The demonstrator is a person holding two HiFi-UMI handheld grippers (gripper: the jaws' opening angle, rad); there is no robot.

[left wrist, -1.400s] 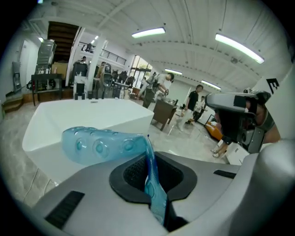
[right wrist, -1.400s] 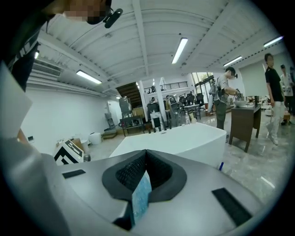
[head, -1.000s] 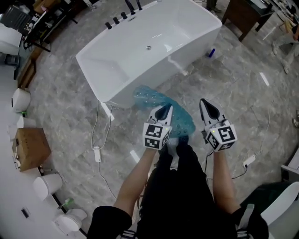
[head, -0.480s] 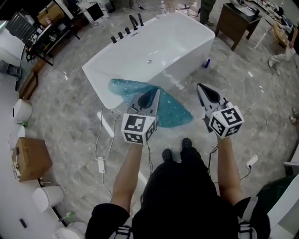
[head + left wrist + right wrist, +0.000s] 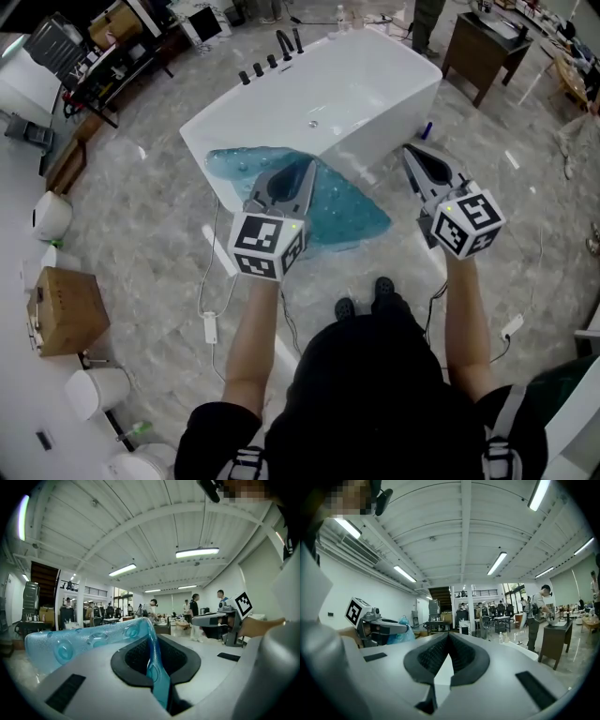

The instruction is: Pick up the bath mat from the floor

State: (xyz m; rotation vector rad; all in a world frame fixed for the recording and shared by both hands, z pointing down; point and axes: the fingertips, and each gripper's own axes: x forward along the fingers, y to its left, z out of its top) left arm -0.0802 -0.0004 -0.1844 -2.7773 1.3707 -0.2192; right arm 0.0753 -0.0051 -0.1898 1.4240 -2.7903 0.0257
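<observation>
The bath mat (image 5: 347, 211) is translucent teal with round suction cups. One edge is pinched in my left gripper (image 5: 305, 164), which is shut on it and held up in front of the bathtub. The rest drapes down toward the floor. In the left gripper view the mat (image 5: 89, 639) folds between the jaws at my left gripper (image 5: 150, 623) and spreads out to the left. My right gripper (image 5: 411, 150) is raised at the same height to the right, apart from the mat. In its own view my right gripper (image 5: 449, 633) has its jaws together with nothing between them.
A white freestanding bathtub (image 5: 375, 127) stands just ahead on the grey marble floor. A cable with a power strip (image 5: 211, 326) lies at the left. A cardboard box (image 5: 64, 314) and white fixtures (image 5: 94, 392) line the left edge. A dark wooden table (image 5: 483, 42) stands at the far right.
Both grippers have risen. The left one has carried the mat's edge up with it, so the mat now hangs higher and spreads wider in front of the tub.
</observation>
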